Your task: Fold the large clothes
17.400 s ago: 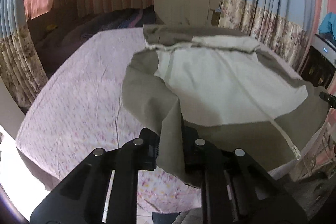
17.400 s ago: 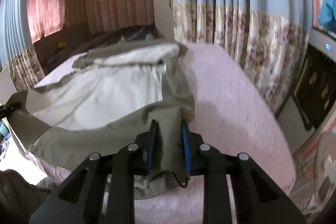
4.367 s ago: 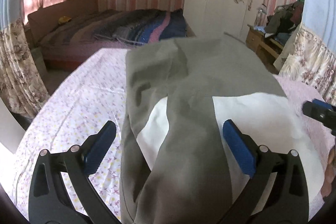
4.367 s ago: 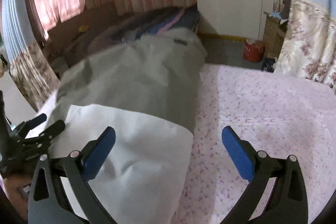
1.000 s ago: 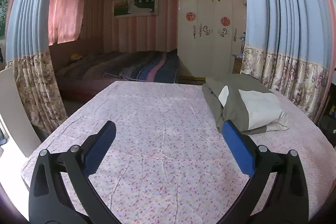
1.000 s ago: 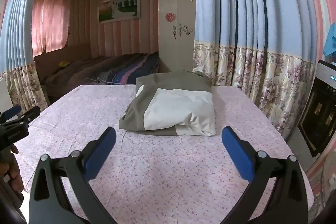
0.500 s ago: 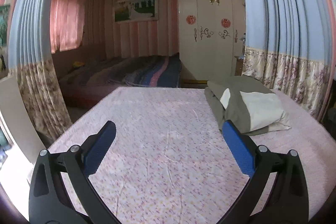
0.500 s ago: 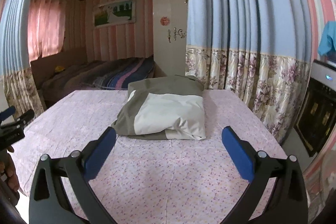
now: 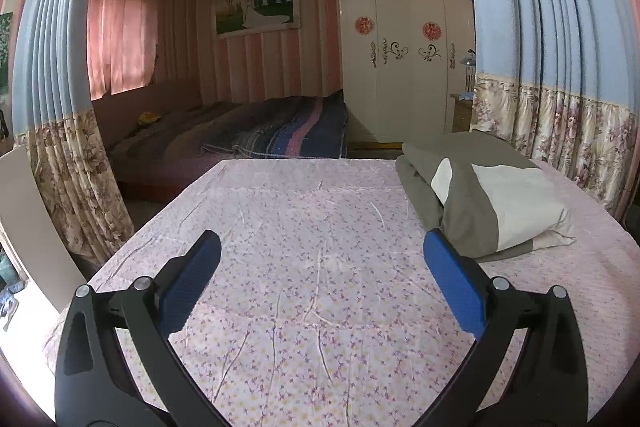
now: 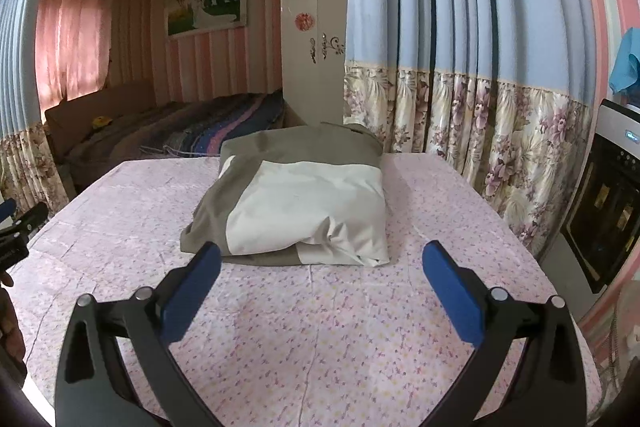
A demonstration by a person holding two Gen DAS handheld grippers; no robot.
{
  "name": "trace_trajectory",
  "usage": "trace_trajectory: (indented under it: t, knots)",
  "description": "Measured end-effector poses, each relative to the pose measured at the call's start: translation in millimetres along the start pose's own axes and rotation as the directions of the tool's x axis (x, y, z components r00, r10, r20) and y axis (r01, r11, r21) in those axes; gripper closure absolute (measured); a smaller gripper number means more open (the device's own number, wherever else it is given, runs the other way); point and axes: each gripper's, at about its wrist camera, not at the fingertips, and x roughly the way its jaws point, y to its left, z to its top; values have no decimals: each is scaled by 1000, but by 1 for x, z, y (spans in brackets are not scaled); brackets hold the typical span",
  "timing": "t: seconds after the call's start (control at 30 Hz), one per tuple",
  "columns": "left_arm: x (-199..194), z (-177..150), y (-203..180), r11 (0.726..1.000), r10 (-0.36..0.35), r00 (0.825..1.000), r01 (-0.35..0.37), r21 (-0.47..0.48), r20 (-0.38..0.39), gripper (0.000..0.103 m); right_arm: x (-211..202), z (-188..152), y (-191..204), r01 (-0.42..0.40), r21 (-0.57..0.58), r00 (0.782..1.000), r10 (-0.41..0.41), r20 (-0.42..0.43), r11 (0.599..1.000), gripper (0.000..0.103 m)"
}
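Pink flowered sheet [image 10: 320,327] covers the table; on its far side lies the folded olive-and-cream jacket [image 10: 296,211]. Left gripper [image 9: 320,283] and right gripper [image 10: 320,279] hover with fingers spread wide, empty, clear of it

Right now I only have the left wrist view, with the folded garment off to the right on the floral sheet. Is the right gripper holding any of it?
Observer: No. The right gripper is open and empty; the folded garment lies straight ahead of it on the floral sheet.
Operator: Does the near edge look tidy from there?
Observer: Not quite. The white corner nearest that gripper is crumpled.
Operator: Is my left gripper visible there?
Observer: Yes, the left gripper shows at the far left edge, well away from the garment.
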Motion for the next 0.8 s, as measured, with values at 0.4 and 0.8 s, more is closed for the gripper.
trace_trajectory:
  t: [0.4,0.8]
  knots:
    - [17,-6,0,1000,-5,999,5,0,-37,3,16,-3,2,-13,20,1000,14,-26,1000,2]
    - [18,-10,8,1000,-2,999,1,-26,-52,3,19,-5,3,1,27,999,1,-42,1000,2]
